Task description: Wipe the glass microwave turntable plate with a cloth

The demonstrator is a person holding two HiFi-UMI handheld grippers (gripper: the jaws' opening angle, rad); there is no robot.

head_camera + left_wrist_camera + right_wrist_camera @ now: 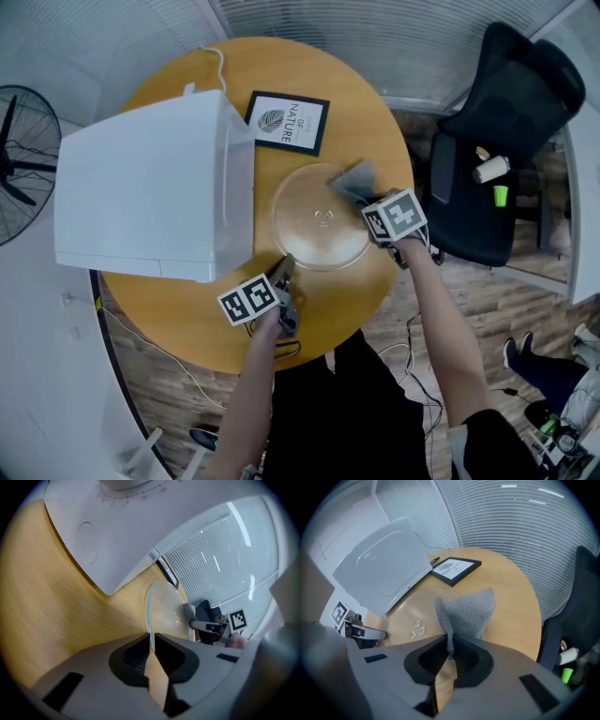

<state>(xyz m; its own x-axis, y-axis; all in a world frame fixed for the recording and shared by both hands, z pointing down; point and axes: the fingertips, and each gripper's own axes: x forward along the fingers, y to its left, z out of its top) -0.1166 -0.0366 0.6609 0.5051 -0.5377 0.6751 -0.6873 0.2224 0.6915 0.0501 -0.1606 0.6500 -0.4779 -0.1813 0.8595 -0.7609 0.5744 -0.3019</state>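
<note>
The clear glass turntable plate (322, 218) lies flat on the round wooden table (323, 309), right of the microwave. My left gripper (284, 272) is shut on the plate's near-left rim (149, 620); the thin glass edge runs between the jaws in the left gripper view. My right gripper (367, 203) is shut on a grey cloth (354, 178), which drapes onto the plate's far right part. In the right gripper view the cloth (468, 613) fans out ahead of the jaws over the plate (412, 620).
A white microwave (150, 187) fills the table's left side. A black-framed picture (287, 121) lies at the back, close to the plate. A black office chair (492, 141) stands right of the table, and a floor fan (23, 155) at the far left.
</note>
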